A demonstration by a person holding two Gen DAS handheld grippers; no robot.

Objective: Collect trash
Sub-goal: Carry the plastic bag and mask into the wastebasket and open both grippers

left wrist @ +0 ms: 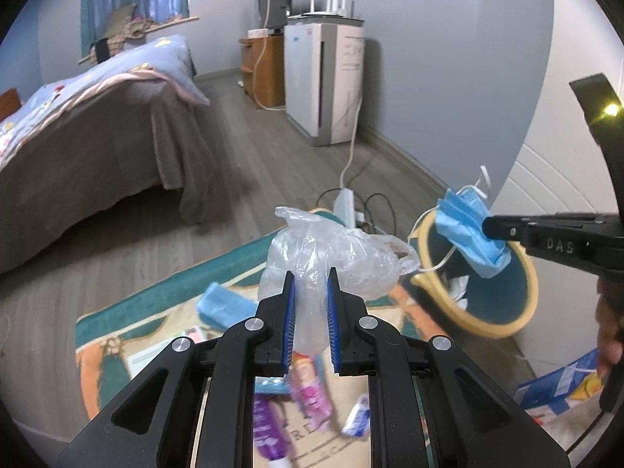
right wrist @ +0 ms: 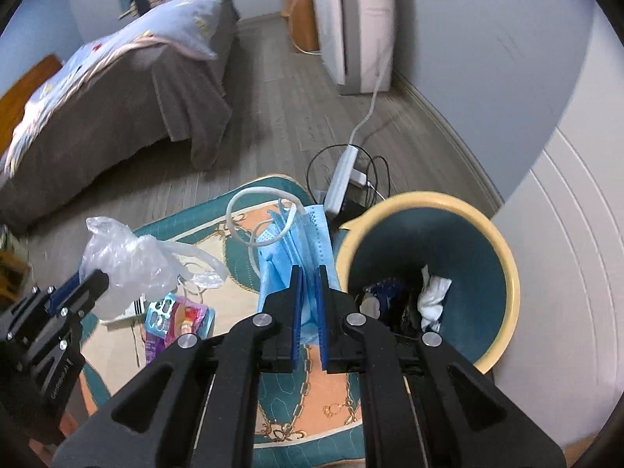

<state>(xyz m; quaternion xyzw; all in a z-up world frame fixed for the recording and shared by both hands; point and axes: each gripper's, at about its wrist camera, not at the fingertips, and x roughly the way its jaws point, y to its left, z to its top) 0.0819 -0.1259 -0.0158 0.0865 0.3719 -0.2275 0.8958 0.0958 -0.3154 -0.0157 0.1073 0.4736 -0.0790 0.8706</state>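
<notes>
A bed (left wrist: 89, 124) with a grey cover and a blue quilt fills the far left of the room, well beyond both claws. Against the far wall ahead stands a white appliance (left wrist: 323, 82), with a wooden cabinet (left wrist: 263, 70) beside it. A white power strip (right wrist: 343, 179) and tangled black cables lie on the grey plank floor ahead of the right claw.

Under both claws spreads a patterned rug (right wrist: 312, 401) in teal, peach and cream. Just right of the right claw (right wrist: 310, 292), and below it, sits a round bin (right wrist: 503, 265) with a yellow rim and dark teal inside; crumpled white paper (right wrist: 433, 296) and dark scraps lie at its bottom.

The left claw (left wrist: 310, 296) is clamped on a crumpled clear plastic bag (left wrist: 331, 261), which bulges up and forward past the blue pads, held up off the rug. The right claw is pinched tight on a folded blue face mask (right wrist: 296, 257), its white ear loop (right wrist: 249, 210) curling ahead and to the left. From the left camera the mask hangs over the near rim of the bin.

On the rug below the left claw lie a blue cloth (left wrist: 222, 304), a pink wrapper (left wrist: 312, 390), a purple packet (left wrist: 267, 425) and a small white-and-blue packet (left wrist: 357, 417), all blurred.
</notes>
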